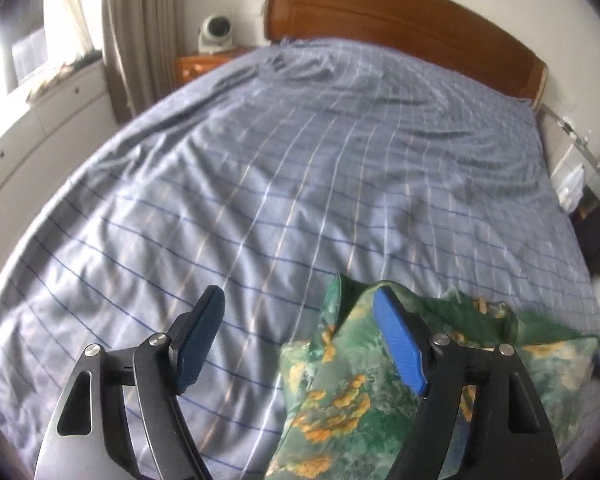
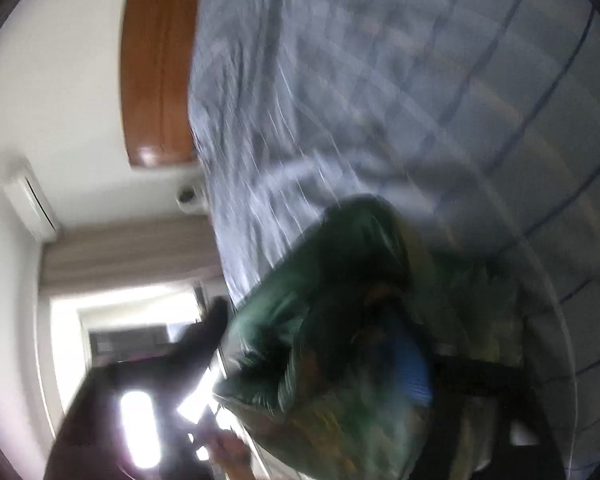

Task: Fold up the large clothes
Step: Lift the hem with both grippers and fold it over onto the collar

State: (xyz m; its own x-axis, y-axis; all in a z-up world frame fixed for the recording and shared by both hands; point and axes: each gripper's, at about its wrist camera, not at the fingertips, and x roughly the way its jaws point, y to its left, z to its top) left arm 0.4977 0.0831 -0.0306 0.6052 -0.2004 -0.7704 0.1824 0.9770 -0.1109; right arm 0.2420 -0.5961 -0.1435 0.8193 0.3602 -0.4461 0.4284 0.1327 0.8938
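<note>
On the bed (image 1: pixel 260 160), the garment (image 1: pixel 340 400) lies bunched, unfolded; left hand-held gripper (image 1: pixel 300 344) and right hand-held gripper (image 2: pixel 320 344) stand spread, pinching nothing.

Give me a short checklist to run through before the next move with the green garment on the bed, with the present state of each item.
1. Left hand-held gripper open, nothing pinched: ok. Its blue fingers stand wide apart, and the cloth only lies beside and under one of them.
2. Right hand-held gripper open: ok, but the right wrist view is badly blurred, so whether the cloth touches it: cannot tell.
3. Green garment spread flat: not ok, it lies bunched in a heap.
4. Garment fully on the bed: cannot tell, its near part is out of the picture.
5. Free room on the blue checked sheet beyond the garment: ok.
</note>
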